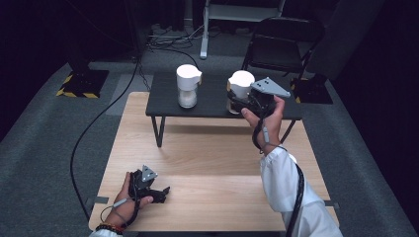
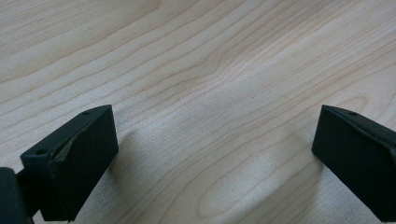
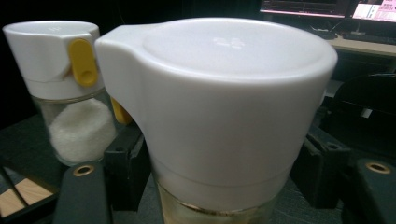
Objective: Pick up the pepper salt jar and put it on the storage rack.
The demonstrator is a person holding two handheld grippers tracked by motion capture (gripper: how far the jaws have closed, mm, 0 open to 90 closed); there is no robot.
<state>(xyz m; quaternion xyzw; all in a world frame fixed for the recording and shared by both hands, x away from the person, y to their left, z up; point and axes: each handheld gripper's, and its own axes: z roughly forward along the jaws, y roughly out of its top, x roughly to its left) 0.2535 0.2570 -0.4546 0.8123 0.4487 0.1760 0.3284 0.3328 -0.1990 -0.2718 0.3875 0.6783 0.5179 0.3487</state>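
Right gripper view: right tool [image 3: 219,186] pinching smooth white-capped glass dispenser [image 3: 219,107]; left tool [image 2: 210,158] spread above pale woodgrain table [image 2: 210,70].

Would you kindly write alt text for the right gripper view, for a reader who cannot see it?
A white-lidded glass dispenser fills the foreground, gripped between the right gripper's black fingers. Behind it to the left, a second dispenser with a yellow tab, holding white powder, stands on a dark shelf.
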